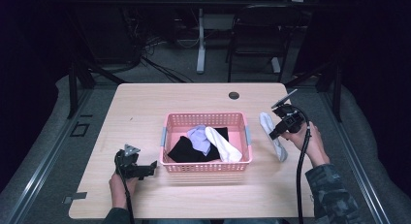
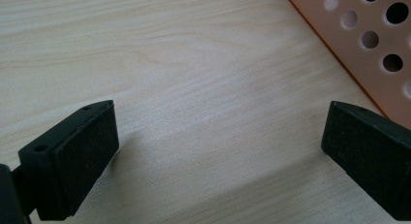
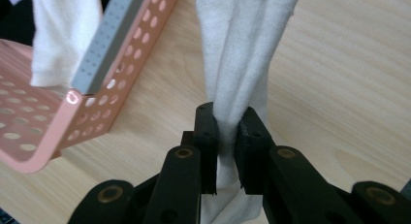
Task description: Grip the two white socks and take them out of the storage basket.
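A pink perforated basket [image 1: 206, 120] stands mid-table holding a black garment [image 1: 186, 150], a lavender cloth [image 1: 198, 136] and a white sock [image 1: 224, 145] draped over its front rim. To the basket's right, my right gripper [image 1: 275, 133] is shut on another white sock [image 1: 272, 136] that stretches across the tabletop; in the right gripper view the sock [image 3: 237, 54] is pinched between the pads, beside the basket [image 3: 43, 136]. My left gripper [image 1: 148, 169] rests on the table left of the basket, its jaws wide open over bare wood [image 2: 220, 132], with the basket wall [image 2: 373, 35] at the upper right.
The wooden table [image 1: 145, 107] has a round cable hole [image 1: 234, 95] near its far edge. A grey handle [image 3: 109, 40] sits on the basket's end wall. Beyond the table are a dark chair [image 1: 257, 35] and a white desk leg [image 1: 200, 40].
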`<state>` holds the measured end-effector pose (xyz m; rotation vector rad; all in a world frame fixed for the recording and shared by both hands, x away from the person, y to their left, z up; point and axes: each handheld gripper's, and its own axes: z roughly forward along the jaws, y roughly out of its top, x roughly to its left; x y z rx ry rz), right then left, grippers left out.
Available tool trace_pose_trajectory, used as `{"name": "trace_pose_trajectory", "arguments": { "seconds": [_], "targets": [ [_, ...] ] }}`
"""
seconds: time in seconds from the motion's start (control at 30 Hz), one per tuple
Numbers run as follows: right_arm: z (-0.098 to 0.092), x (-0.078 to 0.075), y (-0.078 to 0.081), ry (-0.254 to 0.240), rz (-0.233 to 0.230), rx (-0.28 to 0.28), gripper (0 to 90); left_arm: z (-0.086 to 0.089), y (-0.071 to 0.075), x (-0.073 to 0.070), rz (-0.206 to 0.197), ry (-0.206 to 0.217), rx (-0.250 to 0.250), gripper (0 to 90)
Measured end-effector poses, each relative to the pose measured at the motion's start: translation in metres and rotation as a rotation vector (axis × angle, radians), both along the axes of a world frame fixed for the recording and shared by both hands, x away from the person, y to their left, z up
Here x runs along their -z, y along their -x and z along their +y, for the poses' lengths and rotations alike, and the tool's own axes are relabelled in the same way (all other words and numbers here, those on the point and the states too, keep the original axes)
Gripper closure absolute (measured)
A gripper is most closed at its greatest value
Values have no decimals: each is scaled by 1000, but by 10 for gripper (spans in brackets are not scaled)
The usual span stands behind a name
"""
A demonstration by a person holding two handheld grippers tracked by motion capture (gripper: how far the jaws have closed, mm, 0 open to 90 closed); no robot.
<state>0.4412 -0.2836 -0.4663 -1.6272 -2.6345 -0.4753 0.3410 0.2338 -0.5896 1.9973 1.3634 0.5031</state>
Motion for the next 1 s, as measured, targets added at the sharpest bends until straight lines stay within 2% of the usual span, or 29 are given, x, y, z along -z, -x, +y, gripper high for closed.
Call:
{"name": "trace_pose_trajectory", "arguments": {
  "seconds": [0.33,0.57,0.7,0.77,0.83,1.0],
  "targets": [
    [2,37,-4,13,46,1,789,1,0,0,-1,5,2,0],
    [7,50,-7,29,63,7,741,1,0,0,-1,6,2,0],
    [9,48,-7,26,55,7,683,1,0,0,-3,5,2,0],
    [9,44,-7,40,52,-1,643,1,0,0,0,6,2,0],
    [10,37,-6,41,33,7,571,1,0,0,-3,3,3,0],
    [13,14,-3,67,-3,0,466,1,0,0,-4,0,5,0]
  ]
}}
